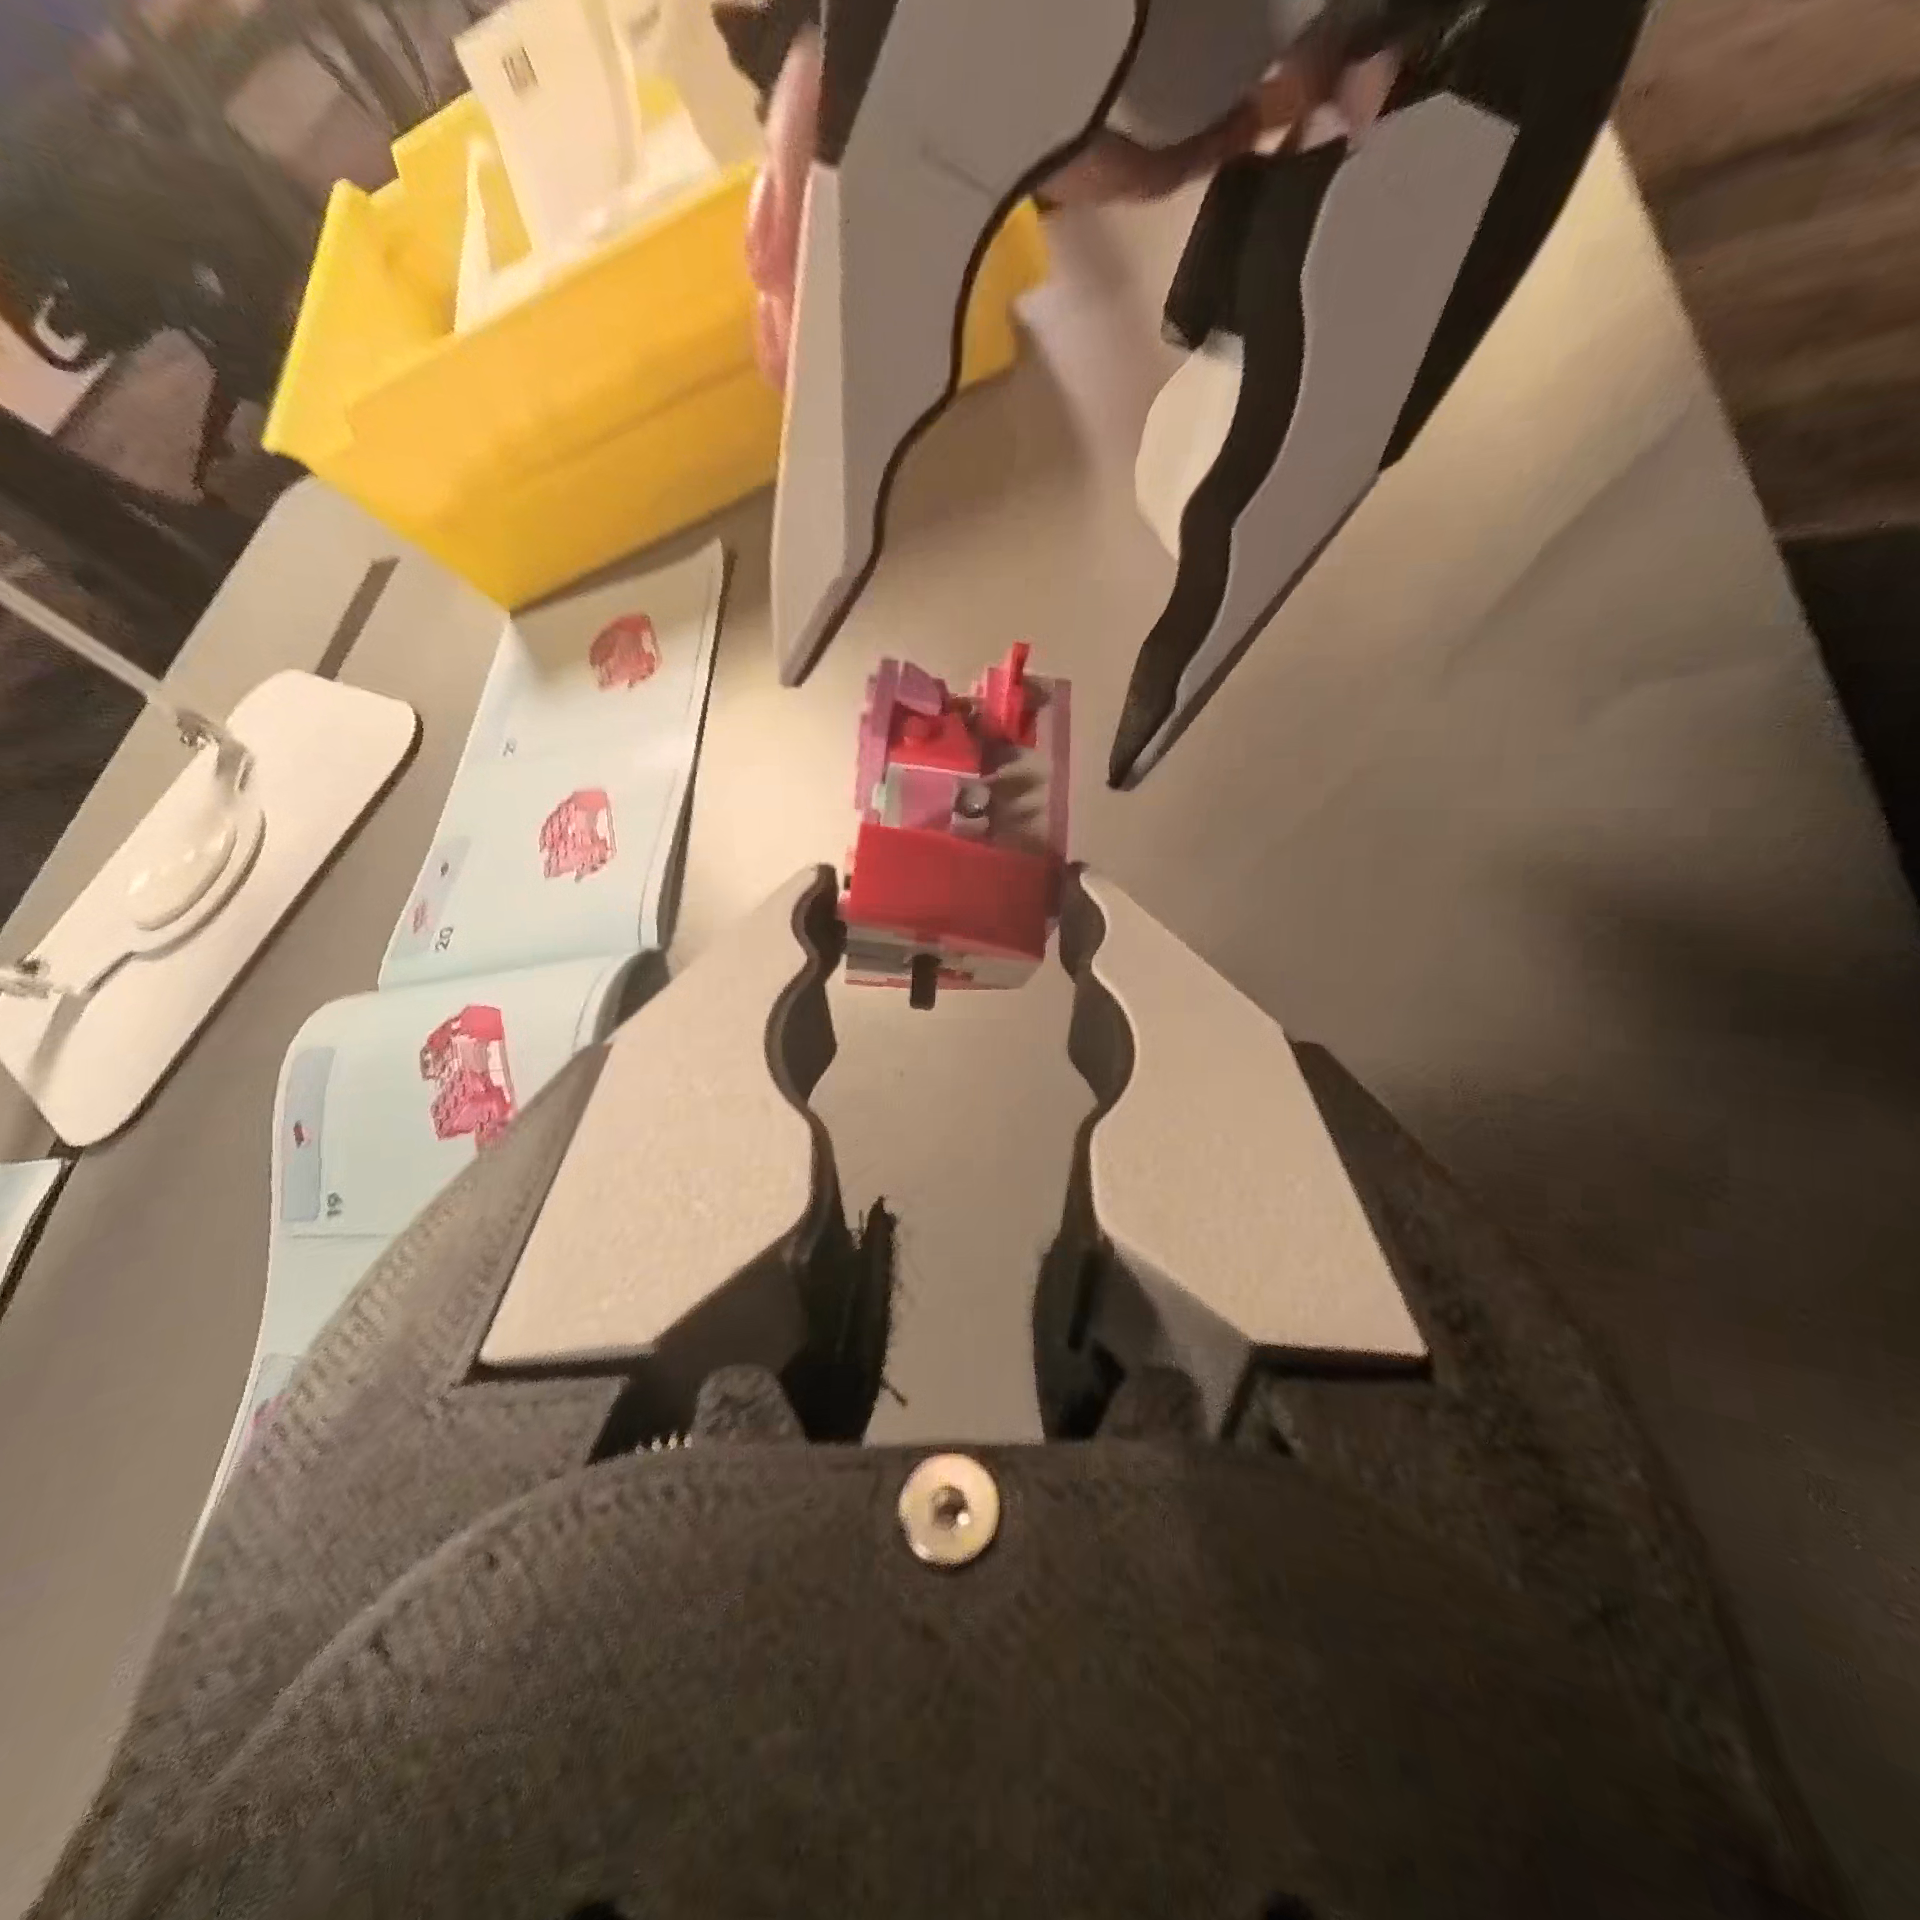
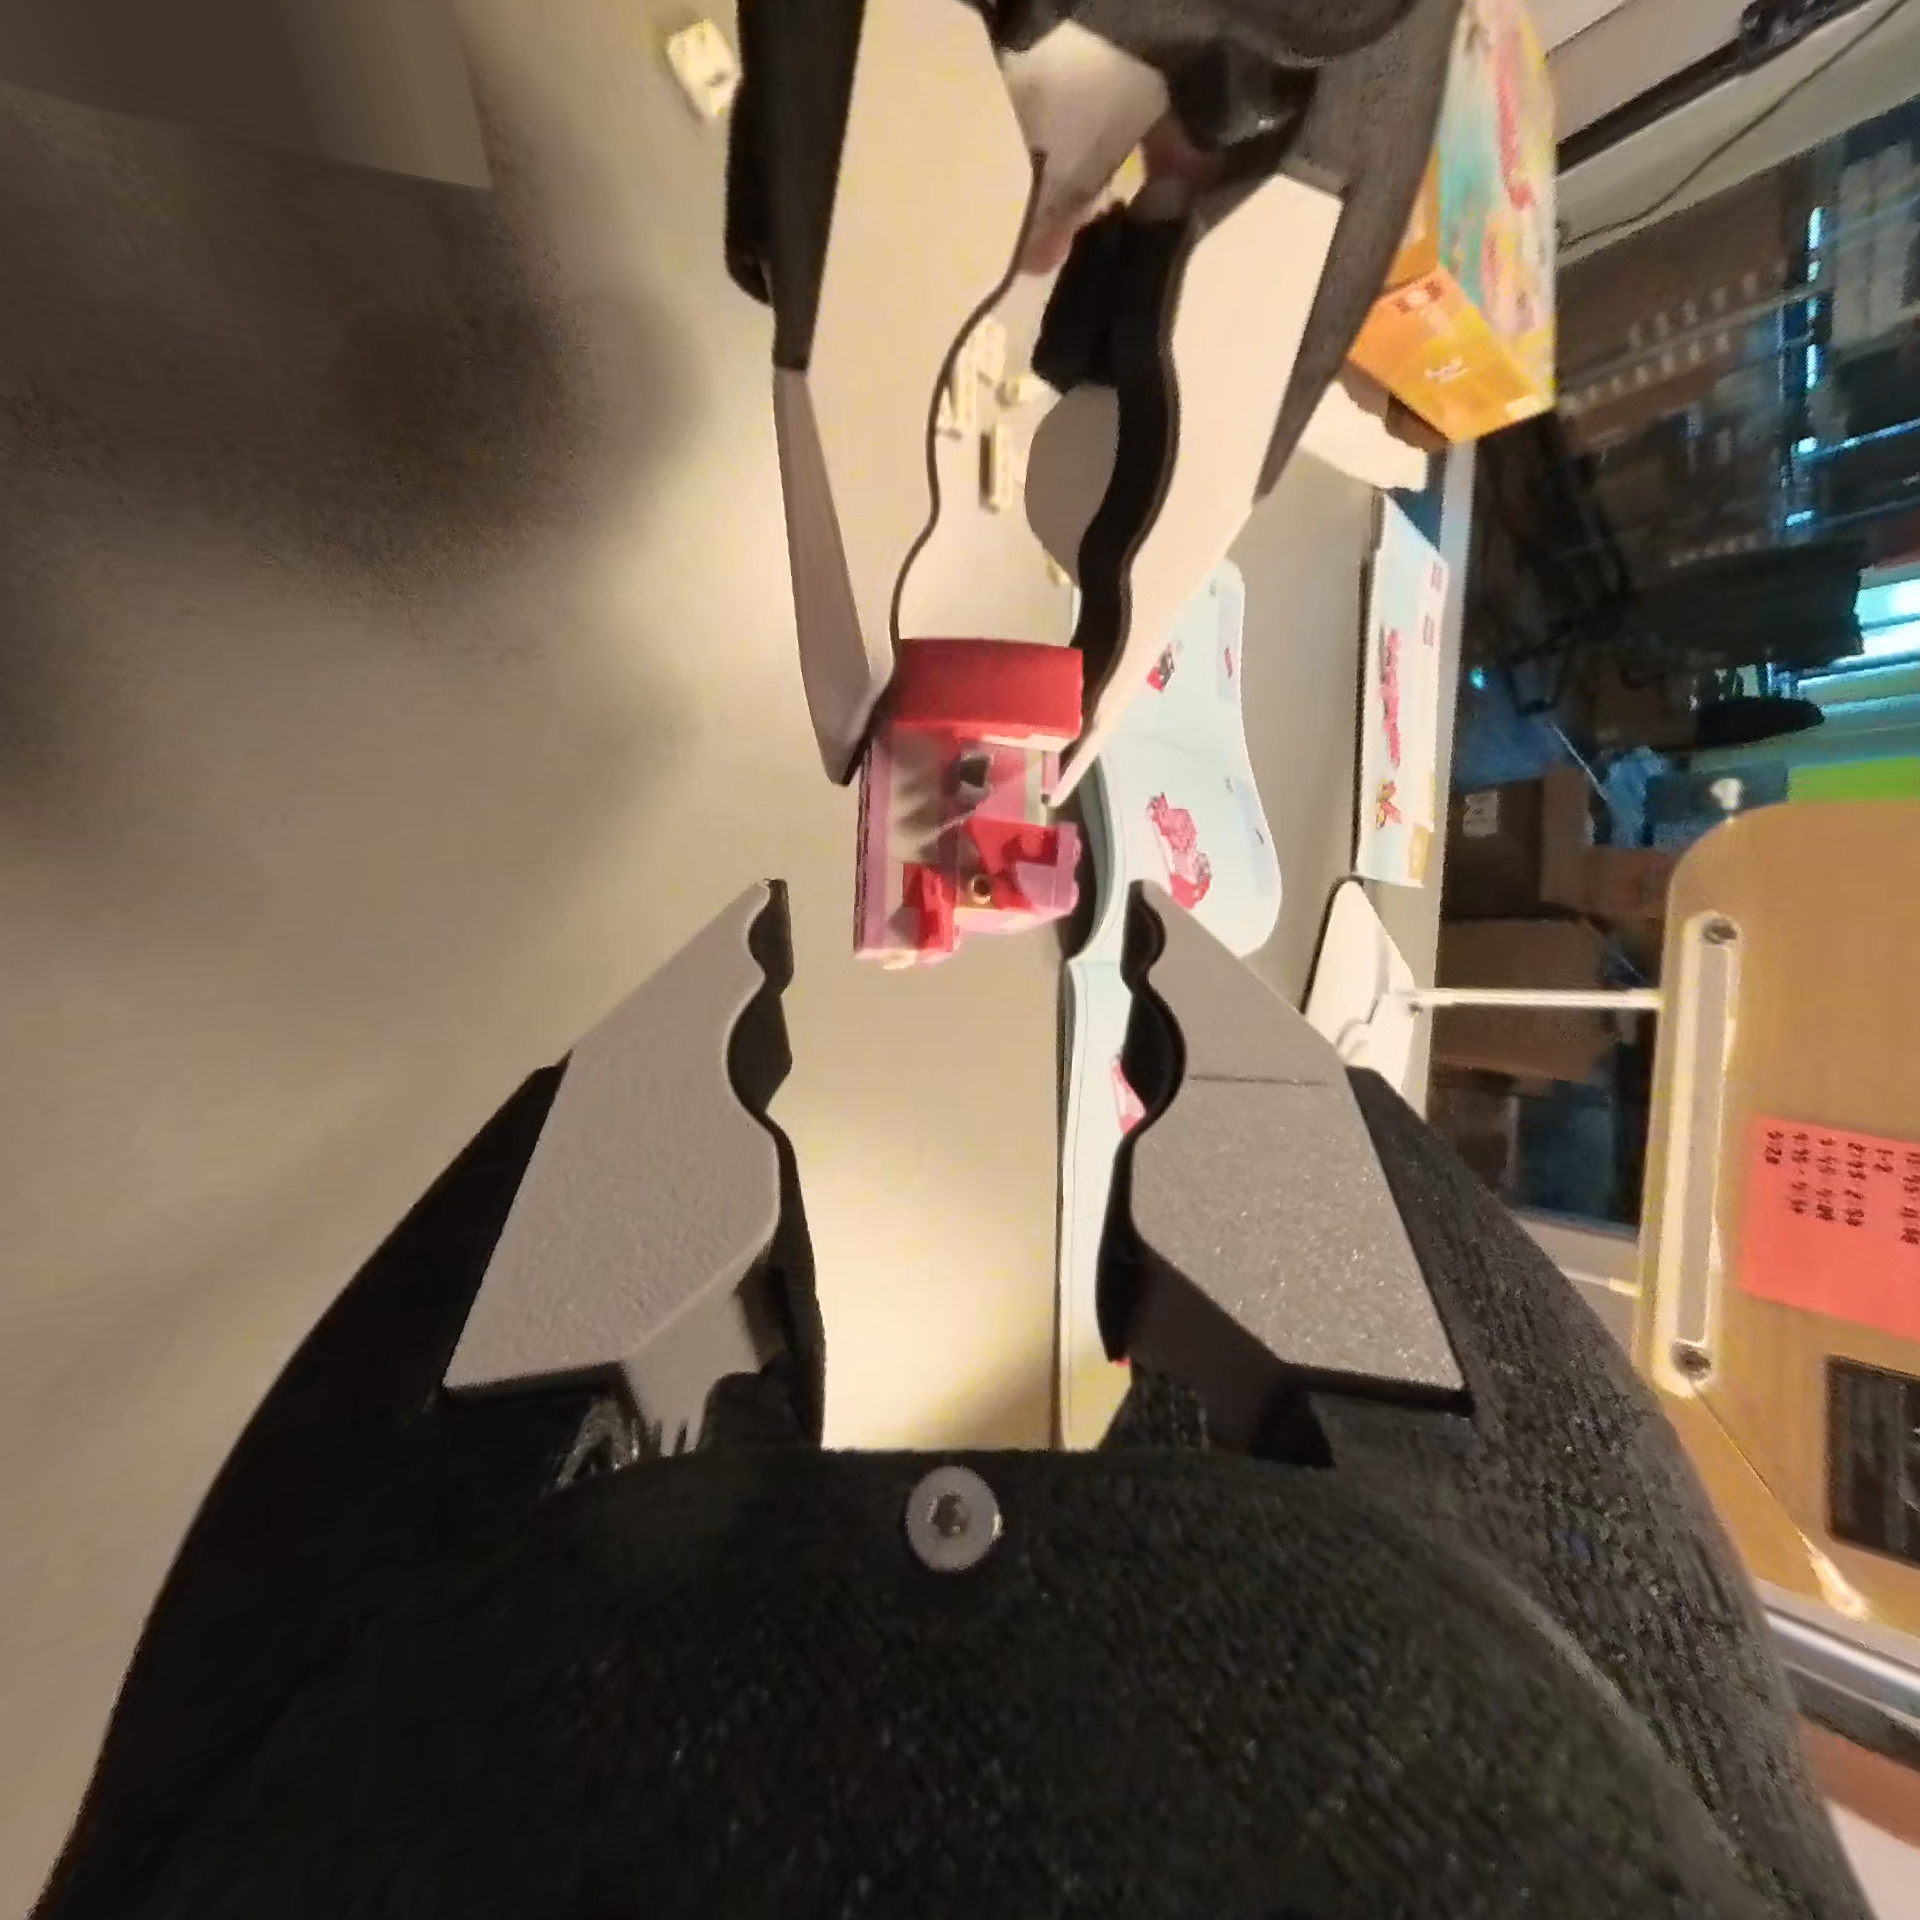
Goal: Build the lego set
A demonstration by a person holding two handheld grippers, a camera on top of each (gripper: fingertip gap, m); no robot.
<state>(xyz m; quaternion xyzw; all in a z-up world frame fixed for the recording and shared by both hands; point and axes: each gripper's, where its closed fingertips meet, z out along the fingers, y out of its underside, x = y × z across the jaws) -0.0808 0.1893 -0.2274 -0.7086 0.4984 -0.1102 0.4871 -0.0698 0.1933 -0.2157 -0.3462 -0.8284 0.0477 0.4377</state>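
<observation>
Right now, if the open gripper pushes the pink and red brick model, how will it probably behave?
The brick model is probably stiff yet fragile: small pieces stand proud on top and might snap off. It seems light, clamped by the left gripper at one end only, so a push may pivot it.

two claws (image 1: 951, 894), one brick model (image 1: 951, 831), one booklet (image 1: 582, 790), one yellow bin (image 1: 582, 416)

The left gripper (image 1: 954, 914) has both fingertips pressed on the sides of a red-and-pink brick model (image 1: 961, 821), while the right gripper (image 2: 954, 914), reaching in from 12 o'clock opposite it, stands spread wide, clear of the model.
</observation>
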